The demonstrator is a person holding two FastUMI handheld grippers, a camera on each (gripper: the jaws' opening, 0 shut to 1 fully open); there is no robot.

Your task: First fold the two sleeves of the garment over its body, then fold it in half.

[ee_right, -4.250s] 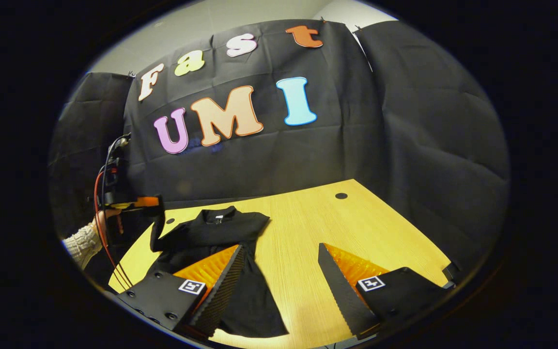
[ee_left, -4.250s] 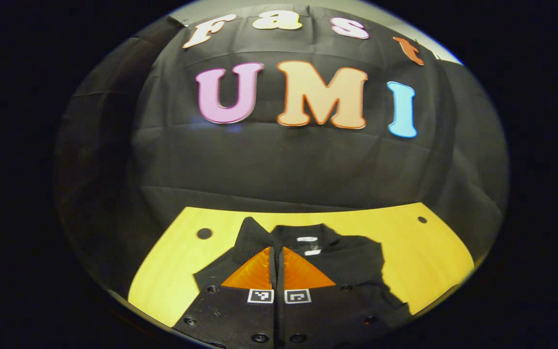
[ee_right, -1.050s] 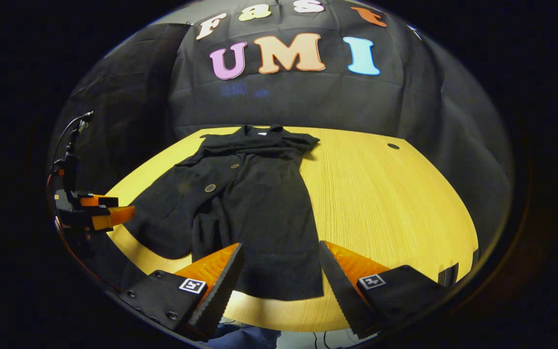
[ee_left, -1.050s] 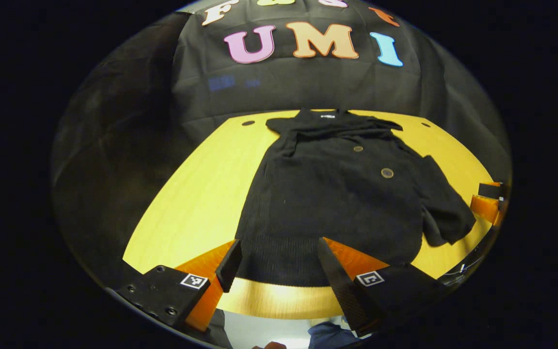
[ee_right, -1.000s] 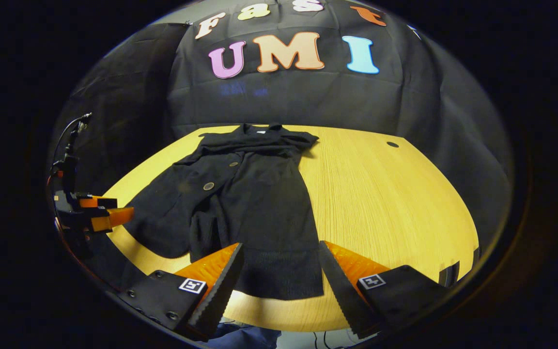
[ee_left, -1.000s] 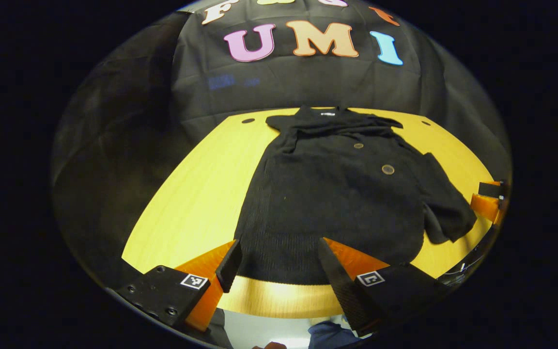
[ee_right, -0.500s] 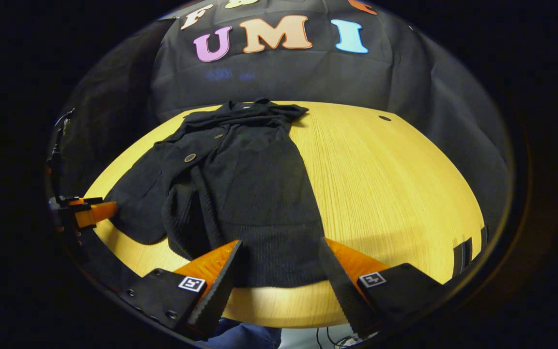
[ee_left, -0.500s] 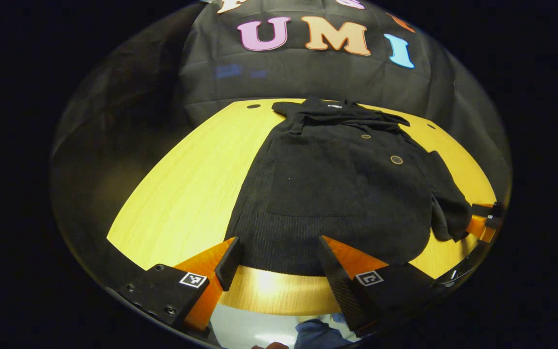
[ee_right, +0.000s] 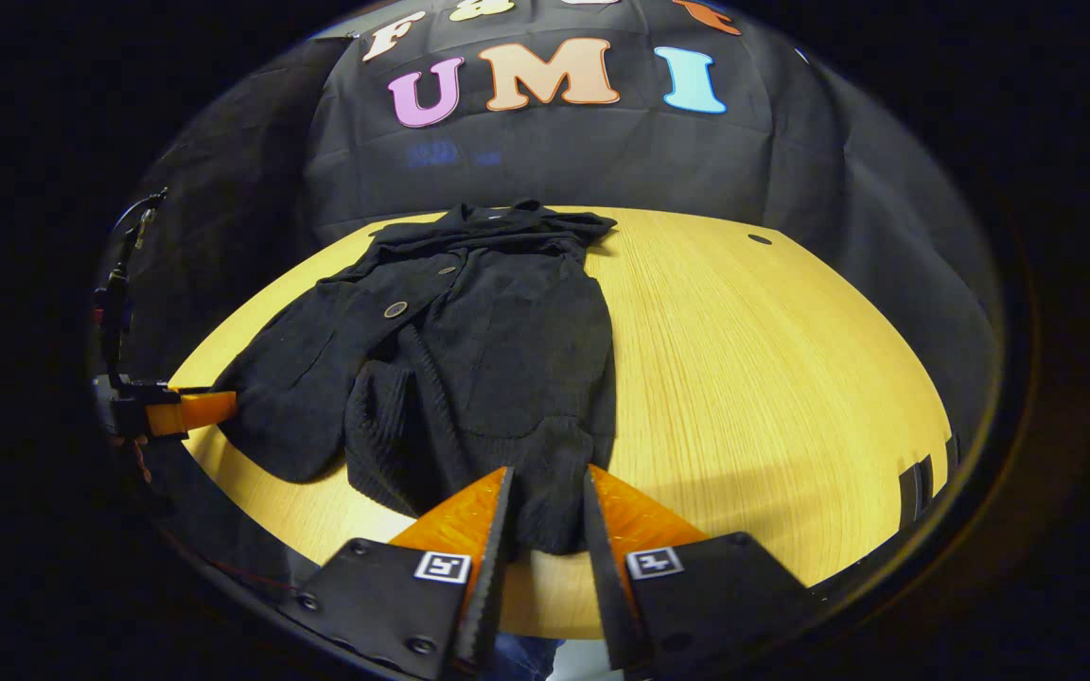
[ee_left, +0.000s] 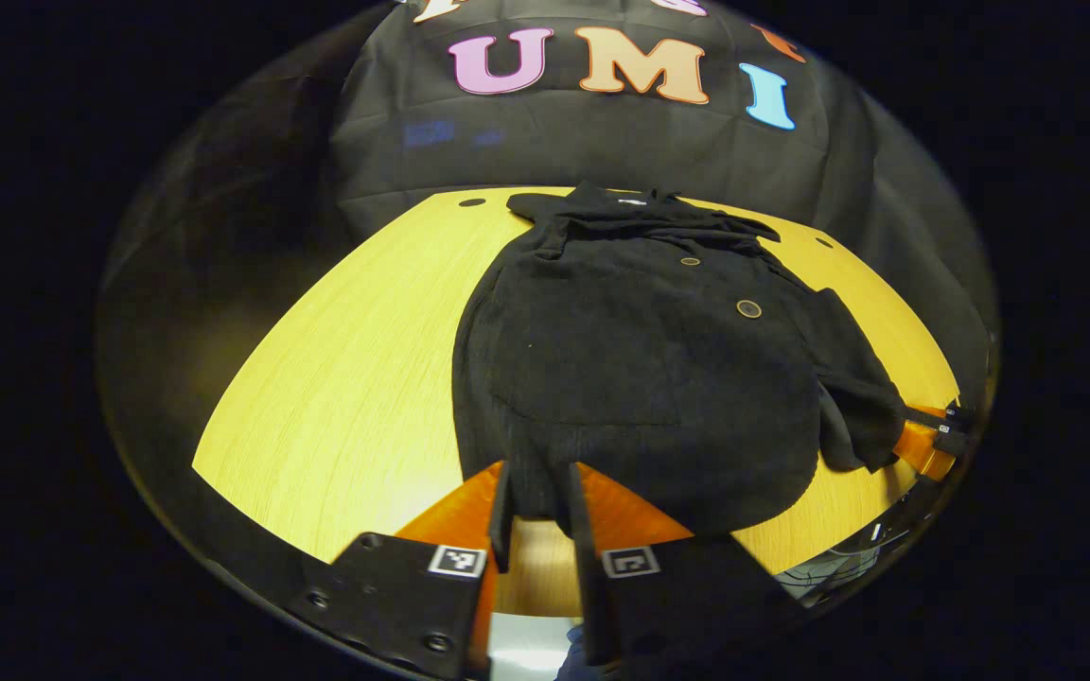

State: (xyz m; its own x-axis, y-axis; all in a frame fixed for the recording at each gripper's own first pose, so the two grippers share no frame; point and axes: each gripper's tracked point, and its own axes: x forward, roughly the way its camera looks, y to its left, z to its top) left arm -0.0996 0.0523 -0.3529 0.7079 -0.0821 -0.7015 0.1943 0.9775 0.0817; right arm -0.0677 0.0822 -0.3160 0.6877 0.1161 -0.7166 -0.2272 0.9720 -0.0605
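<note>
Both pairs of jaws are seen drawn in on the near hem of the garment, with a bunch of black knit pinched between the fingers of each. By the left gripper point(ee_left: 536, 506) the hem is grasped at its near left corner; by the right gripper point(ee_right: 545, 511) it is grasped at the near right corner. The black buttoned cardigan point(ee_left: 640, 369) is laid flat on the yellow wooden table point(ee_left: 337, 378), collar at the far end by the black cloth wall point(ee_left: 602, 142), hem at the near edge. Two round buttons point(ee_left: 748, 308) are shown on its front. Both sleeves are folded in over the body, one sleeve's ribbed cuff point(ee_right: 384, 454) being seen lying on the lower front in the right gripper view. In that same view the left gripper is seen at the far left, touching the cardigan's edge. Small round holes point(ee_right: 760, 239) are set in the tabletop near the far corners.
</note>
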